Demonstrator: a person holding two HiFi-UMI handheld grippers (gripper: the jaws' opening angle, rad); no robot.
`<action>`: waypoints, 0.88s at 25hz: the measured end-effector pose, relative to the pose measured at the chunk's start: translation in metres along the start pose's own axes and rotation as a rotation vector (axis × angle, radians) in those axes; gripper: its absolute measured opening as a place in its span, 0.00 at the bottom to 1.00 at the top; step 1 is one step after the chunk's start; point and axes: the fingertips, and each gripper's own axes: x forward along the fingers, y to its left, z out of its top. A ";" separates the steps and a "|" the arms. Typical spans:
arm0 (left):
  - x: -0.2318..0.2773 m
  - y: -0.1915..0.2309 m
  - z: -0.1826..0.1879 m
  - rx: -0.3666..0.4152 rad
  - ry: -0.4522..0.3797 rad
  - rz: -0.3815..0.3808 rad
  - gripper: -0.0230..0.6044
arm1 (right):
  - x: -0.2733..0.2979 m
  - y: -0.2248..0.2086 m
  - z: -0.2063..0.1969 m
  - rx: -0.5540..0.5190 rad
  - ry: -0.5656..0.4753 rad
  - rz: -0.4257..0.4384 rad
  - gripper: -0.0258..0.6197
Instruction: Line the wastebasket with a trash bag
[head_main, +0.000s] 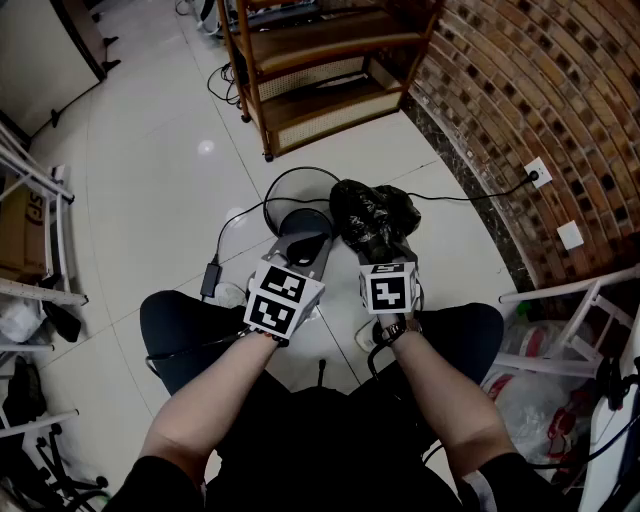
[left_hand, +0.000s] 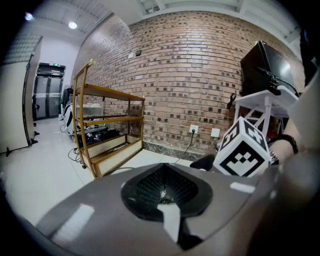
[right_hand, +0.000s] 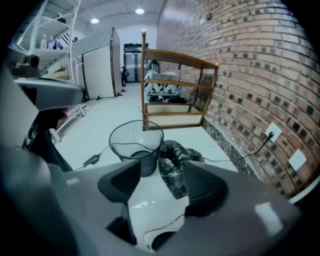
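Observation:
A round wire-mesh wastebasket (head_main: 300, 200) stands empty on the white tiled floor. A crumpled black trash bag (head_main: 375, 215) lies on the floor against its right side. My left gripper (head_main: 301, 243) hovers just in front of the basket, shut with nothing in it; its pads (left_hand: 165, 192) meet in the left gripper view. My right gripper (head_main: 386, 250) hangs over the near end of the bag, open. In the right gripper view, the wastebasket (right_hand: 136, 144) and the bag (right_hand: 175, 161) lie beyond the open right gripper (right_hand: 160, 185), with nothing between its fingers.
A wooden shelf rack (head_main: 320, 60) stands behind the basket. A brick wall (head_main: 540, 90) with an outlet (head_main: 537, 172) runs along the right. A black cable (head_main: 228, 232) and adapter (head_main: 210, 278) lie left of the basket. A white frame (head_main: 570, 295) and plastic bags (head_main: 530, 390) sit at right.

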 end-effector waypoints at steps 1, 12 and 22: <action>0.005 0.002 0.000 0.001 0.003 0.001 0.04 | 0.008 -0.004 -0.001 -0.011 0.014 -0.015 0.46; 0.038 0.021 -0.010 0.012 0.043 0.017 0.04 | 0.092 -0.047 -0.042 -0.075 0.153 -0.168 0.50; 0.052 0.035 -0.005 0.049 0.046 0.024 0.04 | 0.149 -0.064 -0.072 -0.113 0.246 -0.201 0.50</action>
